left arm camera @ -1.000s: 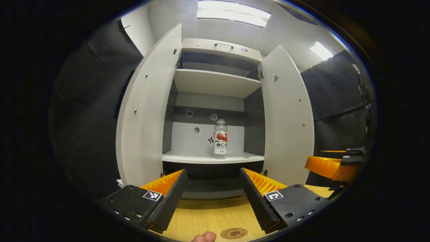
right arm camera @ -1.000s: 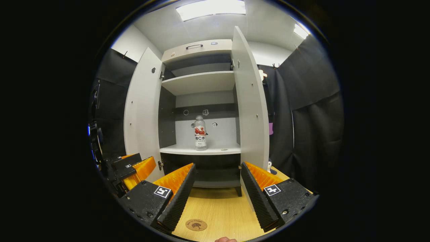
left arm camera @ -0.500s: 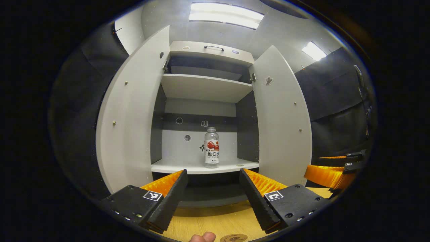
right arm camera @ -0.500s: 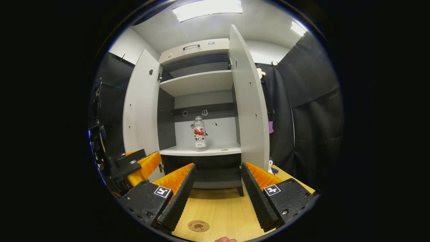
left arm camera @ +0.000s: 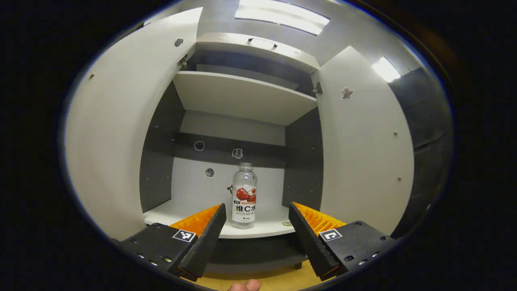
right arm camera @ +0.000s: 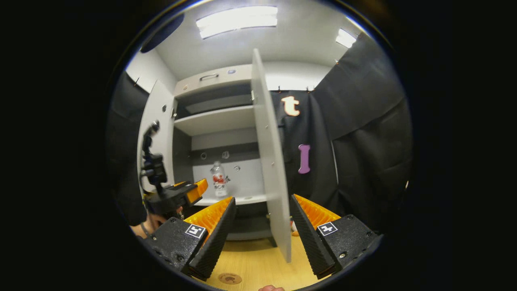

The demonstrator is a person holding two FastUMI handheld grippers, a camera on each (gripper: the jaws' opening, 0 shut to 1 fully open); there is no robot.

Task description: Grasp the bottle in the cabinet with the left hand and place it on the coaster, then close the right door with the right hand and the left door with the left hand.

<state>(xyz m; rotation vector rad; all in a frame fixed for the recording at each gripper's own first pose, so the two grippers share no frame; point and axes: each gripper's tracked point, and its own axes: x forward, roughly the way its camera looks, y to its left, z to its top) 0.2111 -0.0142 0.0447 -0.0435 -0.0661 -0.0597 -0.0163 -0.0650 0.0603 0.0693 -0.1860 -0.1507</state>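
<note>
1. Left gripper (left arm camera: 254, 220): jaws spread wide, nothing between them, level with the front of the cabinet's lower shelf (left arm camera: 258, 230).
2. Right gripper (right arm camera: 261, 214): jaws spread, hovering above the wooden table (right arm camera: 258, 262), straddling the edge of the right door (right arm camera: 271, 169).
3. Bottle (left arm camera: 244, 194): upright on that shelf, untouched.
4. Coaster (right arm camera: 230, 278): flat on the table, bare.
5. Left door (left arm camera: 117, 133): swung open.

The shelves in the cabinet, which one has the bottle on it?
The lower shelf holds the bottle, standing upright near the middle. The upper shelf above it shows only its underside, so its top is hidden.
</note>
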